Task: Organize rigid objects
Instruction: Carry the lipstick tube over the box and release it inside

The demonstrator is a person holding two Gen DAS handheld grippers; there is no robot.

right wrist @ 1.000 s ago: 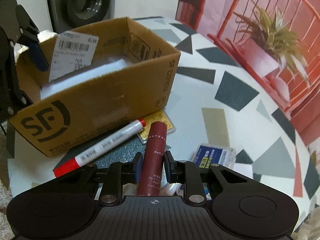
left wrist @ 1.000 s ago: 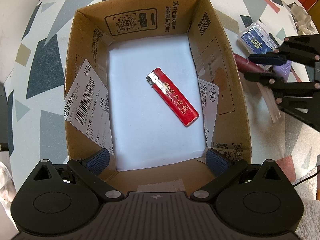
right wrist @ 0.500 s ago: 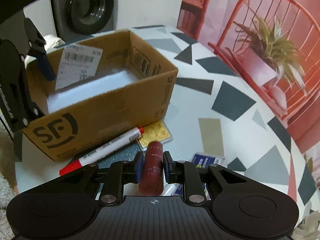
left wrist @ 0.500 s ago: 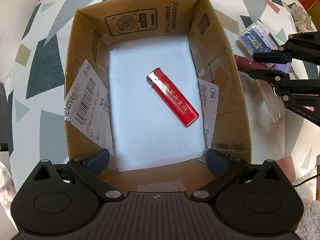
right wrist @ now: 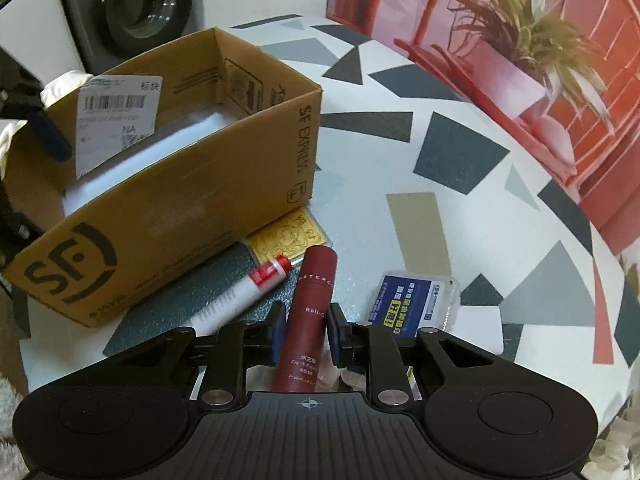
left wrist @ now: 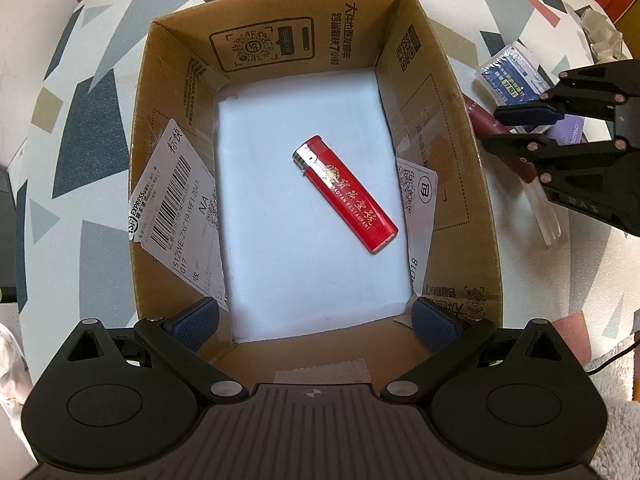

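An open cardboard box [left wrist: 440,128] sits on the patterned table, lined with white paper. A red lighter [left wrist: 346,194] lies slantwise in its middle. My left gripper [left wrist: 316,322] hangs open straight above the box, its blue pads over the two near corners, holding nothing. Right of the box, my right gripper [right wrist: 307,312] is shut on a dark red roll-on tube [right wrist: 314,280], which points toward the box [right wrist: 180,208]. The left wrist view shows the right gripper [left wrist: 508,130] with the tube [left wrist: 478,114] beside the box's right wall.
Beside the box lie a white marker with a red cap [right wrist: 240,292], a gold card [right wrist: 288,236] and a clear case with a blue label [right wrist: 416,300]. A purple card [left wrist: 568,132] and clear plastic strips [left wrist: 548,216] lie under the right gripper. A potted plant [right wrist: 532,40] stands beyond the table.
The right gripper has shifted and rolled a little beside the box, the tube still clamped between its pads. The left gripper, box and lighter have not moved.
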